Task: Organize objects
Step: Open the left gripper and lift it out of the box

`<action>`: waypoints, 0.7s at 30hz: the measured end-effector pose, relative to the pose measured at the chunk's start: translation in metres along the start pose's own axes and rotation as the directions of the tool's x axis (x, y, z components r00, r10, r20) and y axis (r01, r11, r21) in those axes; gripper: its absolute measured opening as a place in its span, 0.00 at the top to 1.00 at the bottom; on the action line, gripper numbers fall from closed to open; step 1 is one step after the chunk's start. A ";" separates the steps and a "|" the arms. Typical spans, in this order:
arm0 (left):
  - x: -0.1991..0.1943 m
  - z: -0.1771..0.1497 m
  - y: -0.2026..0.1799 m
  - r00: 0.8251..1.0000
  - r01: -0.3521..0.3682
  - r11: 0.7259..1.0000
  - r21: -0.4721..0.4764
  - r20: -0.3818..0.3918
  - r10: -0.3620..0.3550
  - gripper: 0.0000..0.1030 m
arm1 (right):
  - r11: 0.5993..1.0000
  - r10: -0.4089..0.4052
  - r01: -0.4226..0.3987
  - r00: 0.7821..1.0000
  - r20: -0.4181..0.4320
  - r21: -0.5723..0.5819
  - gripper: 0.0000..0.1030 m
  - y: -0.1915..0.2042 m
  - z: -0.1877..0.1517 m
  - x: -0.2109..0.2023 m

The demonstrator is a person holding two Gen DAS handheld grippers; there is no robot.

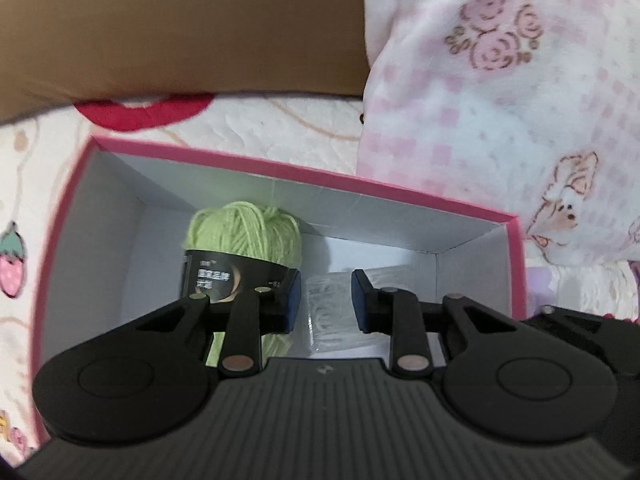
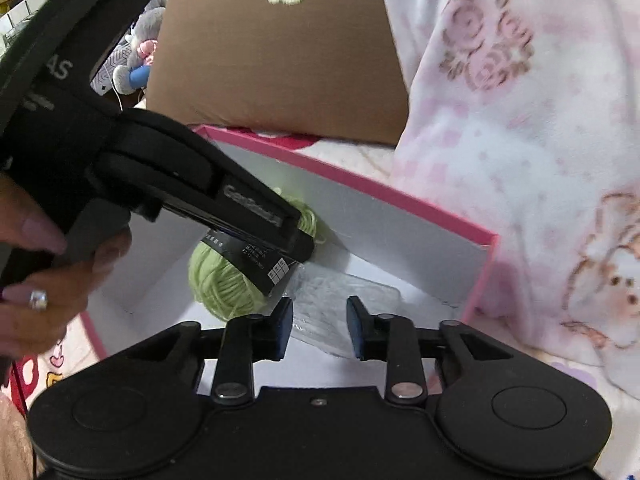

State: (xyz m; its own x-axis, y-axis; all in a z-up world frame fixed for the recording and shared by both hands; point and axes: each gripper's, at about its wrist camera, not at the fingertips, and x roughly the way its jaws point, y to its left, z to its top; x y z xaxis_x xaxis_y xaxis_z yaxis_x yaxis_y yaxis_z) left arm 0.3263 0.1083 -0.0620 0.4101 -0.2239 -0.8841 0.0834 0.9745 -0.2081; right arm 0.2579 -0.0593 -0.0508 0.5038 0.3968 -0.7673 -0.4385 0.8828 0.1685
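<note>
Setting: a printed quilt (image 1: 24,200) is seen under everything, with a brown cushion (image 1: 180,28) across the upper left of the frame and a pink floral blanket (image 1: 500,100) filling the right.
Box: an open pink-rimmed box (image 1: 280,170) with white inner walls is set mid-frame on the quilt.
Yarn: a green ball of yarn (image 1: 240,232) with a black label band is placed inside the box, against its far wall, left of centre.
Packet: a clear plastic packet (image 1: 326,308) is laid flat on the box floor, just right of the yarn.
Left hand-held gripper (image 1: 326,300): it is pointed down into the box, its jaws drawn fully in with nothing gripped; in the right wrist view its tip is seen over the yarn.
Right hand-held gripper (image 2: 319,328): it is held over the box's near edge, its jaws slightly parted and empty, the packet seen beyond them.
Hand (image 2: 44,280): a ringed hand is wrapped round the left handle at the left edge.
</note>
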 end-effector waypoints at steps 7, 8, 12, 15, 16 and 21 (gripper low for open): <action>-0.048 -0.013 -0.009 0.999 -0.025 0.999 0.032 0.045 0.023 0.74 | 0.998 0.065 -0.065 0.998 0.022 0.008 0.62 0.008 -0.016 -0.061; -0.056 -0.016 -0.011 0.998 -0.040 0.998 0.044 0.060 0.037 0.74 | 0.998 0.064 -0.064 0.997 0.039 0.015 0.61 0.007 -0.019 -0.070; -0.088 -0.031 -0.018 0.995 -0.058 0.997 0.050 0.080 0.054 0.71 | 0.998 0.048 -0.051 0.995 0.084 0.032 0.60 0.009 -0.024 -0.106; -0.115 -0.042 -0.020 0.998 -0.017 1.000 -0.003 0.059 0.017 0.70 | 0.997 0.060 -0.063 0.996 0.066 0.038 0.60 0.011 -0.022 -0.123; -0.124 -0.044 -0.023 0.998 -0.010 1.000 -0.004 0.064 0.010 0.70 | 0.997 0.060 -0.063 0.996 0.060 0.036 0.60 0.011 -0.021 -0.127; -0.173 -0.055 -0.050 0.996 -0.040 0.998 0.043 0.079 0.037 0.66 | 0.999 0.048 -0.048 0.999 0.026 0.019 0.59 0.006 -0.030 -0.168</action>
State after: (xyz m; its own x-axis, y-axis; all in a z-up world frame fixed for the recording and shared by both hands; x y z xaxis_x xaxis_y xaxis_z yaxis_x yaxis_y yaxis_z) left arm 0.2009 0.0978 0.0787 0.4837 -0.1864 -0.8551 0.1054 0.9824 -0.1545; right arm 0.1484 -0.1279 0.0601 0.5019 0.4449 -0.7417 -0.4480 0.8673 0.2170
